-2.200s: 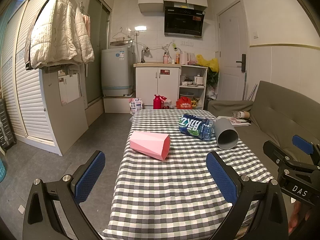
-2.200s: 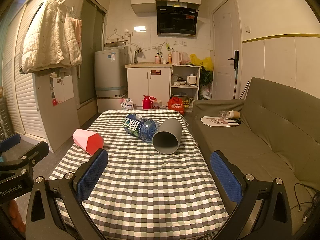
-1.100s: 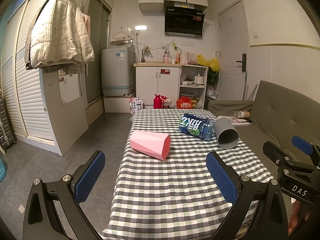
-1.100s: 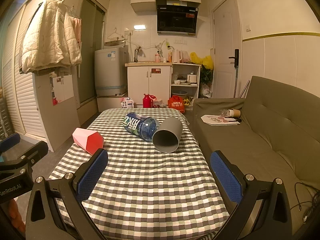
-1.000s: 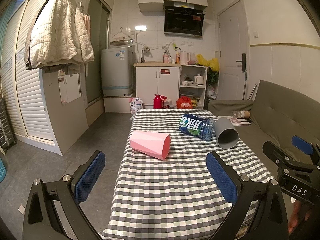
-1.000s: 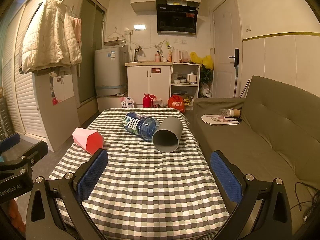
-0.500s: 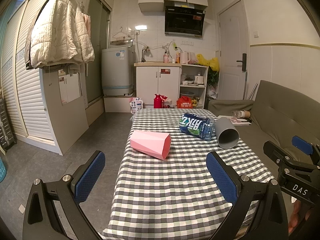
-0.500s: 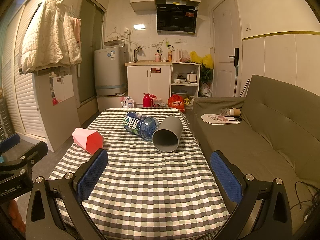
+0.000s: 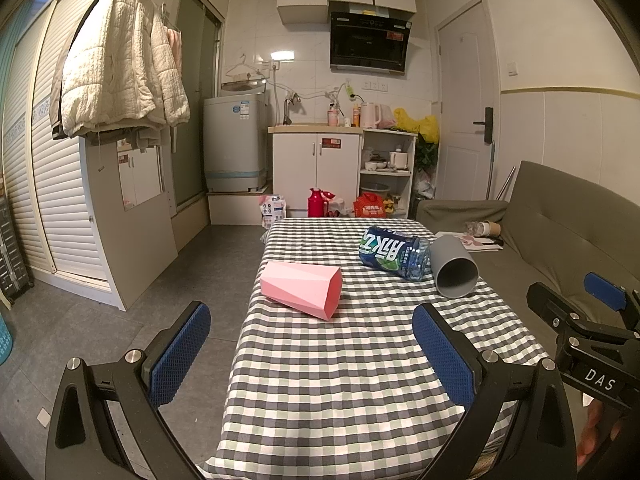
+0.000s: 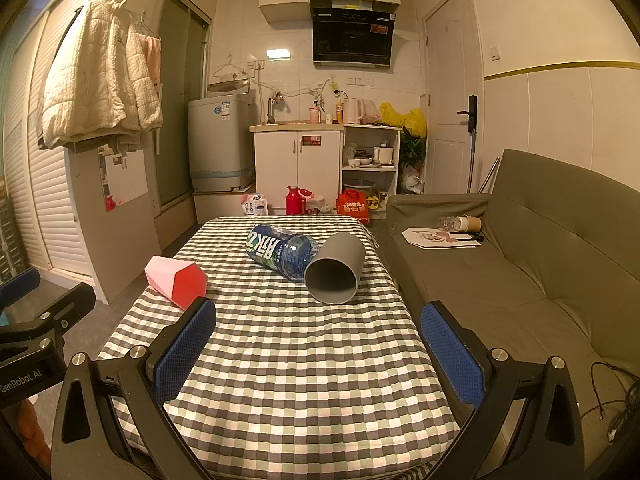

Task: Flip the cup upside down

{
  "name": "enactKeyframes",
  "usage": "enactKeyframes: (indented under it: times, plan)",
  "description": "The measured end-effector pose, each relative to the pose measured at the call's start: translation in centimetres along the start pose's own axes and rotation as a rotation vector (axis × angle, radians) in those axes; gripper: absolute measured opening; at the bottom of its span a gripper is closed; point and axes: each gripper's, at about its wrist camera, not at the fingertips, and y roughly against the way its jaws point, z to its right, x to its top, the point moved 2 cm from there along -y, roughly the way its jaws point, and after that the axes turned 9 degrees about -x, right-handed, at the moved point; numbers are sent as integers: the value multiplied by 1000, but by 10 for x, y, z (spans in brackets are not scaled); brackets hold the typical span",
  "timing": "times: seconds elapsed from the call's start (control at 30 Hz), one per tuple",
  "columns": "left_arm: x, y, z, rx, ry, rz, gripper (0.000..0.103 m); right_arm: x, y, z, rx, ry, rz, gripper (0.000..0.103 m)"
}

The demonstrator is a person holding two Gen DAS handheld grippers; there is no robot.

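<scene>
On the tabletop (image 10: 304,368), a grey cup (image 10: 334,268) lies sideways against a bottle (image 10: 280,250); it looks light, stiff, smooth. We'd pinch its wall near the rim. Both grippers' jaws stand apart: left gripper (image 9: 312,350), right gripper (image 10: 320,350).

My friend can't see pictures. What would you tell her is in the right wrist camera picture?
A grey cup lies on its side on a checked tablecloth, its mouth towards the camera, touching a water bottle also on its side. A pink cup lies further left, and the open right gripper holds nothing.
</scene>
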Motion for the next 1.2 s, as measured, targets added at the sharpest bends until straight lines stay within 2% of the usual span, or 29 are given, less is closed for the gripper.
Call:
enactKeyframes:
  times: [0.37,0.43,0.5,0.53,0.6,0.77,0.93,1.1,1.2]
  plan:
    - [0,-2,-5,14,26,-14,103,2,0,-2,17,2,-20,103]
    - [3,-7,-7,25,30,-46,103,7,-1,-2,55,0,-34,103]
    - [4,-15,-11,24,43,-89,103,12,-9,-4,130,11,-65,103]
    - [5,-18,-14,23,47,-106,103,16,-16,-8,165,46,-80,103]
    - [7,-27,-21,41,58,-137,103,24,-27,-14,175,109,-89,103]
    - [19,-62,-50,93,110,-220,103,60,-69,-36,247,278,-115,103]
    - [28,-97,-69,136,99,-266,103,84,-136,-67,344,411,-228,103]
    - [25,-123,-83,142,112,-293,103,87,-207,-100,298,571,-332,103]
    - [18,-137,-89,134,127,-312,103,82,-241,-108,267,612,-384,103]
